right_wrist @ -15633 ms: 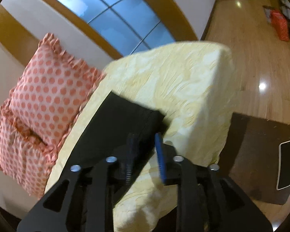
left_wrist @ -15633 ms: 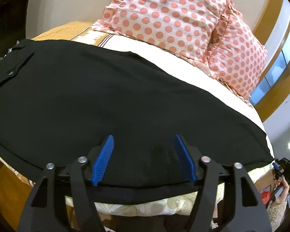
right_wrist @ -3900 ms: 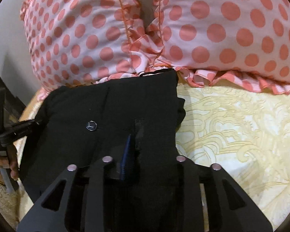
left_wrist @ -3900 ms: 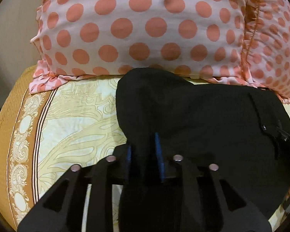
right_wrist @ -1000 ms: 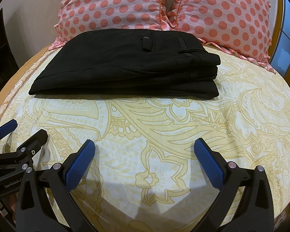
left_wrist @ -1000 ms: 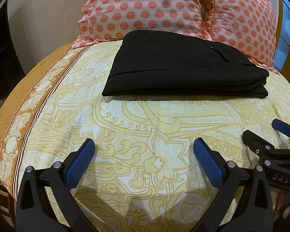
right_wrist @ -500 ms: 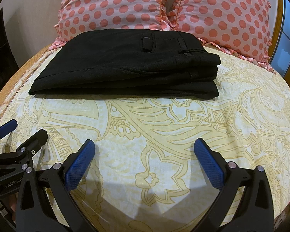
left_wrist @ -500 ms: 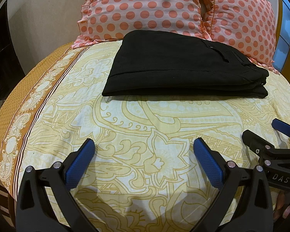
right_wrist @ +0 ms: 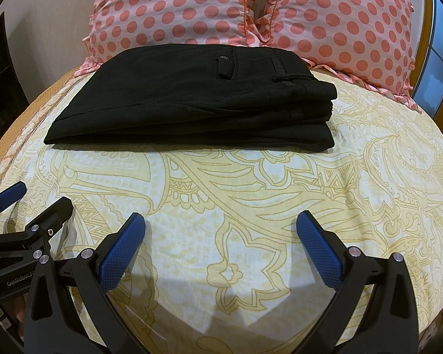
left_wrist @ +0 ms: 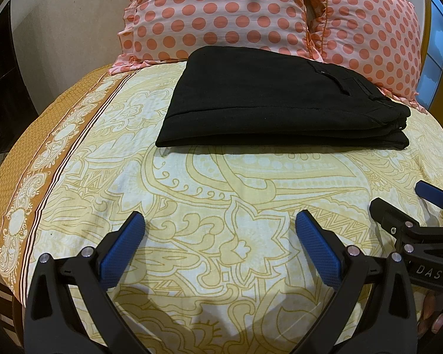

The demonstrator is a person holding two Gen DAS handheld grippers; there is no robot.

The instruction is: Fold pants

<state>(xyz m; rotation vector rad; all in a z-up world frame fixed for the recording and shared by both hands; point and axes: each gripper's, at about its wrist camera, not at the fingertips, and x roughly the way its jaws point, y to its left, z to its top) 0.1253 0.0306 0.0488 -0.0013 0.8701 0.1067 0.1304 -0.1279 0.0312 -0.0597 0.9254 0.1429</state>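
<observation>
One folded pants, two pillows, two tongs.

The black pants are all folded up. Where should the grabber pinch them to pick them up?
Probably the near long edge of the folded pants, approached low from the front. All layers stack there, so open fingers could close over the whole thickness; the pillows block the back.
</observation>
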